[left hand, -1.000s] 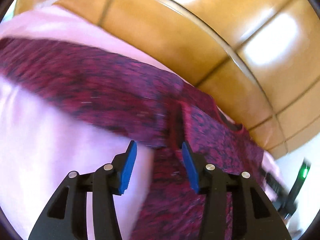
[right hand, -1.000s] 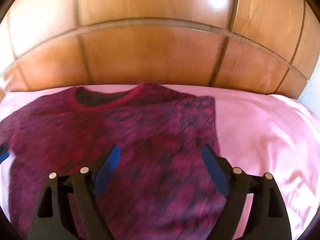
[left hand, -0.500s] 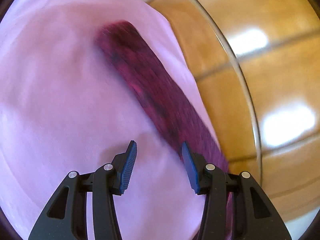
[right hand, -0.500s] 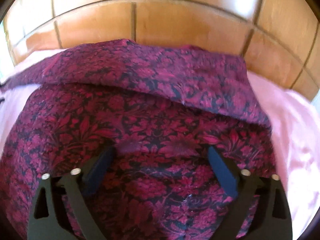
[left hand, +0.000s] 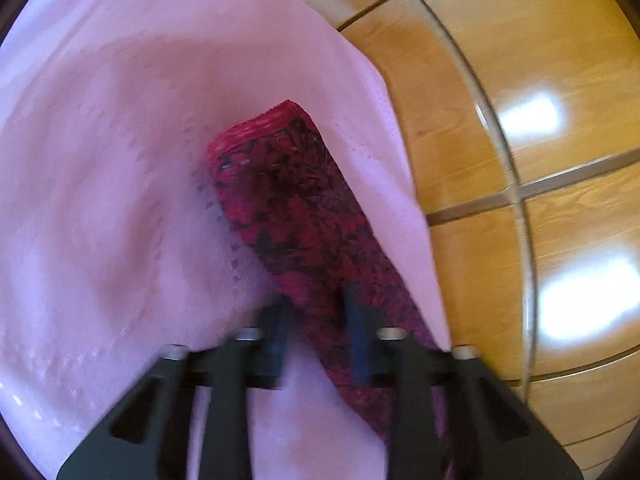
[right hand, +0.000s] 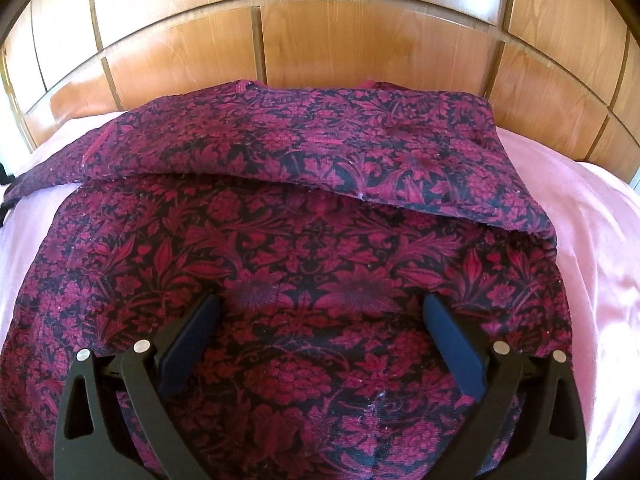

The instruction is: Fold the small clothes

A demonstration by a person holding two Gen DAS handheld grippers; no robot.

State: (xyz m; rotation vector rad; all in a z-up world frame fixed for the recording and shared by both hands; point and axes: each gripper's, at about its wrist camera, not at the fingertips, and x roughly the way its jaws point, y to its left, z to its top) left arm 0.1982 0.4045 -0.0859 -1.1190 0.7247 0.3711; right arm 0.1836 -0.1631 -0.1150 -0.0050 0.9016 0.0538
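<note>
Two grippers work the shirt (right hand: 304, 248) on the pink sheet (left hand: 104, 184) — right gripper (right hand: 320, 328) spread wide above it, left gripper (left hand: 314, 328) blurred, seemingly narrowed around a sleeve (left hand: 296, 208).

Pink sheet (left hand: 120, 160), glossy wooden panelled headboard (right hand: 360, 52)

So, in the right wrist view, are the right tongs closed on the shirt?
No, the right tongs stand wide open above the shirt, gripping nothing.
</note>
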